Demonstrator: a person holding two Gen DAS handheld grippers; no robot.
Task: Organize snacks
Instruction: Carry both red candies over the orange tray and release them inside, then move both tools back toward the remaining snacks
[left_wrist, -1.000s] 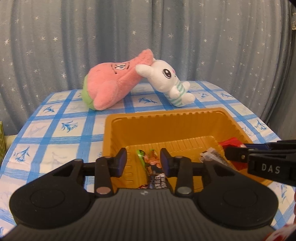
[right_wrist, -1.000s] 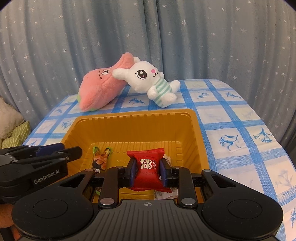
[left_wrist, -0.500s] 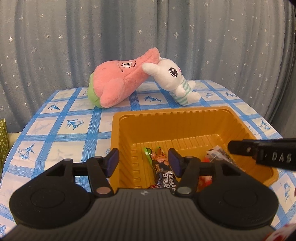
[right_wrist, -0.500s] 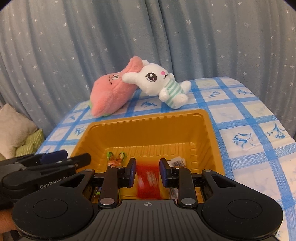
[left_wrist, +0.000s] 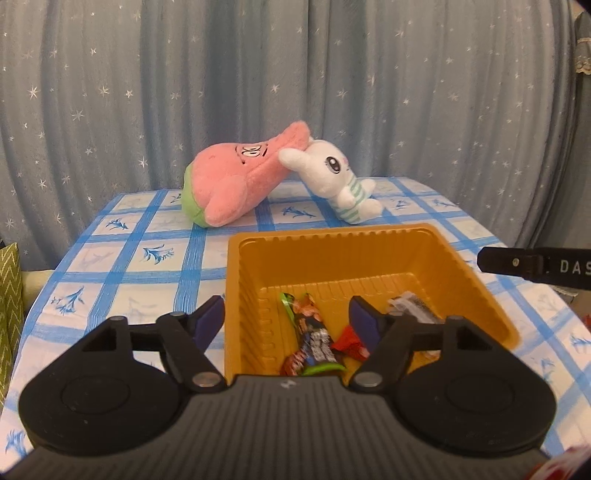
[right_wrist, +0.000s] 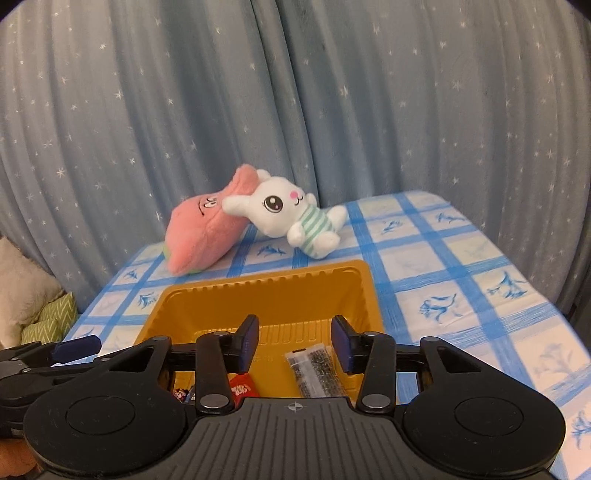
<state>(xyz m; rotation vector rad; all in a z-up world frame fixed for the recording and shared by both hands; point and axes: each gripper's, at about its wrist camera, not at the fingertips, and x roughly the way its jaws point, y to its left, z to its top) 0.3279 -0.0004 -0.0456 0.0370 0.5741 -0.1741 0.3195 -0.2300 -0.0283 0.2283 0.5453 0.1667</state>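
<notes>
An orange plastic tray sits on the blue-checked tablecloth. Inside it lie a dark and green snack wrapper, a red snack packet and a clear black-printed packet. My left gripper hangs over the tray's near left corner, its jaws opening with nothing pressed between them. My right gripper is above the tray's near side, its jaws opening too; the red packet lies below it in the tray, free of the pads. The right gripper's finger shows at the right edge of the left wrist view.
A pink star plush and a white rabbit plush lie at the table's far end before a starred grey curtain. Green and cream cushions sit off the table's left edge.
The right gripper let go of the red packet, which dropped into the tray. Both grippers' jaws widened and both pulled back and up from the tray.
</notes>
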